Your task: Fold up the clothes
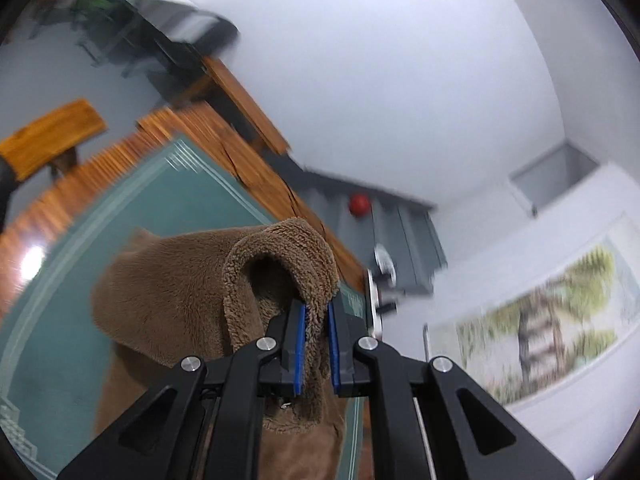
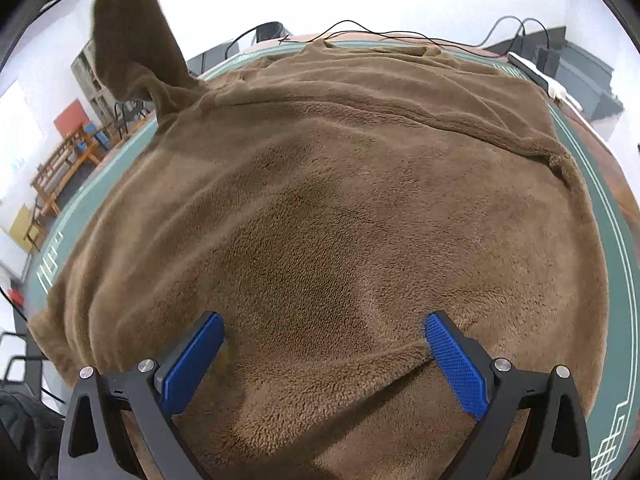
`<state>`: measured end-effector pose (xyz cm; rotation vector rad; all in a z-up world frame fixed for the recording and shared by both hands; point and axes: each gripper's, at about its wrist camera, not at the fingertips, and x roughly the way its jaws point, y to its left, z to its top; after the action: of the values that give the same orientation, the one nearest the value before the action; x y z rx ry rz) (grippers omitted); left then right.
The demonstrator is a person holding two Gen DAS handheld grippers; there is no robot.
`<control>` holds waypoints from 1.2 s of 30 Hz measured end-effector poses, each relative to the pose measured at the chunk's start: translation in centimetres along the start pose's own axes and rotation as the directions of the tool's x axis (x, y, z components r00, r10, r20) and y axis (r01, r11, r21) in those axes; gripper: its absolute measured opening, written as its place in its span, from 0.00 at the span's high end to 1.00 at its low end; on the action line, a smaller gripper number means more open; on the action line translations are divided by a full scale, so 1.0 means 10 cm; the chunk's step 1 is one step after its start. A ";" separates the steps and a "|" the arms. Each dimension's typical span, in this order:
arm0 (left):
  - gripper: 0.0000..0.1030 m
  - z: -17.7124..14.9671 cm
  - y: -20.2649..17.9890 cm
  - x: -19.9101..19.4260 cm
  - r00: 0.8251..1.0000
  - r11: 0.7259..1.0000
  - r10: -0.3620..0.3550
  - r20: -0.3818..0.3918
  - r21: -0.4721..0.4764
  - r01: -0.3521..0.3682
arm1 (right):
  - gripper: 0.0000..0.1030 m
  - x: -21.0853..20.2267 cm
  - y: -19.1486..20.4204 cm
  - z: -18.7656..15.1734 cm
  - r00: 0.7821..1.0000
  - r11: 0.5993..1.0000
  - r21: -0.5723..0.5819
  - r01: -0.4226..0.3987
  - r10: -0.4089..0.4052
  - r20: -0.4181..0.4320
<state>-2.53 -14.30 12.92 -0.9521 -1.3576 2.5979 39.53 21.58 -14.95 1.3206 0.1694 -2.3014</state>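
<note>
While the left gripper (image 1: 316,308) is clamped narrow on a sleeve (image 1: 280,256) of the brown fleece top (image 2: 340,208), the cuff loops up over the pads and the rest trails down to the surface (image 1: 132,200). Looks like the sleeve is being carried up and inward for the first fold; lifting it clear keeps the pile from dragging.

Right gripper (image 2: 324,344) has its jaws wide, nothing between them, poised just over the lower body of the top. Probably there to pin or smooth the cloth while the sleeve comes across. Can't tell if the pads (image 2: 452,364) actually touch the fleece.

The top lies spread flat over most of the green mat (image 2: 624,280), with the raised sleeve at far left in the right wrist view.

Edges and room:
- Near hem runs at the surface edge on the left, may overhang slightly.
- Right side has a band of bare mat, so space to shift cloth there.
- Cables (image 2: 380,34) lie along the far edge behind the collar; keep the sleeve off them.
- Wooden chair (image 1: 52,140) just beyond the left side, blurred.
</note>
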 end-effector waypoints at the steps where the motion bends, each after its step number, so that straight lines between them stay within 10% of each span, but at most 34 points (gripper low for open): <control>1: 0.89 -0.06 -0.07 0.20 0.999 1.000 0.001 -0.035 0.014 0.000 | 0.00 -0.01 -0.02 0.01 1.000 1.000 0.013 -0.007 0.007 0.001; 7: 0.89 -0.56 -0.29 1.32 0.965 0.999 0.028 -0.262 0.042 -0.018 | 0.00 -0.15 -0.14 -0.02 1.000 0.995 0.099 -0.009 0.008 0.017; 11: 0.88 -1.01 -0.32 1.97 0.902 0.995 0.088 -0.423 0.083 -0.058 | 0.00 -0.25 -0.27 -0.04 1.000 0.986 0.169 -0.007 0.002 0.026; 14: 0.65 -1.27 -0.27 2.30 0.818 0.990 0.137 -0.559 0.098 -0.099 | 0.01 -0.33 -0.37 -0.03 0.999 0.972 0.233 -0.021 0.012 0.040; 17: 0.32 -1.42 -0.23 2.40 0.777 0.991 0.130 -0.616 0.103 -0.084 | 0.00 -0.37 -0.41 0.06 0.998 0.966 0.260 -0.018 0.002 0.059; 21: 0.30 -1.37 -0.23 2.30 0.782 0.993 0.103 -0.615 0.115 -0.040 | 0.01 -0.42 -0.48 0.22 0.996 0.965 0.260 -0.018 -0.004 0.084; 27: 0.24 -0.84 0.08 1.92 0.857 0.990 0.130 -0.498 0.116 -0.083 | 0.02 -0.53 -0.60 0.72 0.983 0.966 0.233 -0.112 0.074 0.166; 36: 0.24 -0.14 1.14 1.53 0.895 0.950 0.308 -0.322 0.060 -0.306 | 0.36 -0.06 -0.86 1.60 0.974 0.943 0.274 -0.189 0.143 0.177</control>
<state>-11.57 -15.35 -3.88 -1.6322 -1.1907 2.4825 23.31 24.01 -7.05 1.2281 -0.3322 -2.3318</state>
